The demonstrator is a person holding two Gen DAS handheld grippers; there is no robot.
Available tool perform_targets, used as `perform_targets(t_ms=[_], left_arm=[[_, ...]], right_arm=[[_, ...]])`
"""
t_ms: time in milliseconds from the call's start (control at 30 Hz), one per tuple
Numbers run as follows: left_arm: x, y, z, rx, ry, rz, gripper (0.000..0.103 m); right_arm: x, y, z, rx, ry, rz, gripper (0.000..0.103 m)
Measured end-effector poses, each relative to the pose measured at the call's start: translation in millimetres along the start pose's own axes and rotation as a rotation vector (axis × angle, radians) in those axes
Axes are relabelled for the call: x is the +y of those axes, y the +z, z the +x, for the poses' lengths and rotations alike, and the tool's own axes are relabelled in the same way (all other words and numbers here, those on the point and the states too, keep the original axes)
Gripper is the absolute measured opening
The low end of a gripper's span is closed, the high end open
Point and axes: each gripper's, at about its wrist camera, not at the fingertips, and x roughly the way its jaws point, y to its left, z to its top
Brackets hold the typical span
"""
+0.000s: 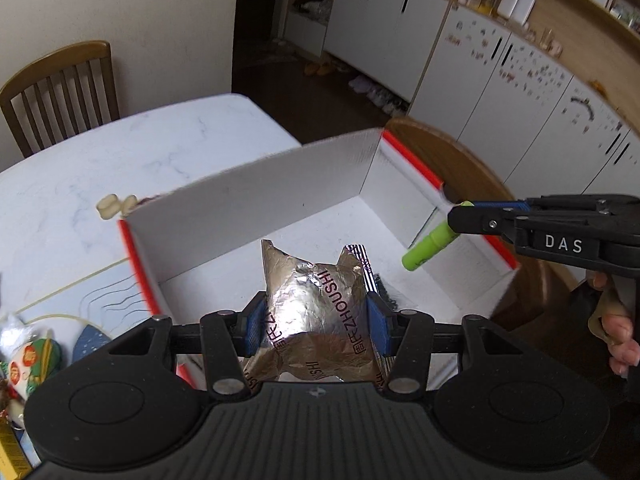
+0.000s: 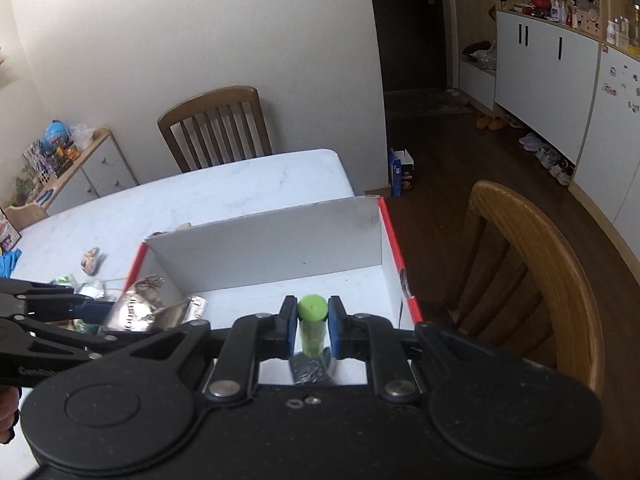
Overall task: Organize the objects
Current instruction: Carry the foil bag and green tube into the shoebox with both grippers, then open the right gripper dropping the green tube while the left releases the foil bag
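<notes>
A white cardboard box with red edges stands open on the marble table; it also shows in the right wrist view. My left gripper is shut on a silver foil snack packet and holds it over the box's near side; the packet also shows in the right wrist view. My right gripper is shut on a green tube above the box's right part. In the left wrist view the right gripper reaches in from the right with the green tube tilted downward.
A dark item lies on the box floor under the right gripper. Small cream pieces lie behind the box. Snack packets and clutter lie at the table's left. Wooden chairs stand behind the table and to the right.
</notes>
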Motion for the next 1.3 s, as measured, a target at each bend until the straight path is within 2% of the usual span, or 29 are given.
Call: perform_targets(t_ms=[333, 667, 1000, 1200, 1300], left_arm=[[-13, 11, 55, 0.1, 0.067, 0.006, 0.051], [-16, 20, 88, 0.143, 0.105, -0.003, 0.051], [-13, 19, 105, 0.185, 0.103, 0.0, 0.051], [-14, 21, 107, 0.189, 0.099, 0.008, 0.052], [-12, 20, 104, 0.188, 0.089, 0.0, 0.052]], right_arm=[[-6, 13, 49, 0.02, -0.017, -0.036, 0.014], [-3, 19, 86, 0.065, -0.004, -0.085, 0.014], [-8, 1, 81, 0.142, 0.037, -0.112, 0.015], [-20, -2, 78, 0.188, 0.063, -0.043, 0.015], [-23, -3, 78, 0.206, 0.079, -0.031, 0.02]])
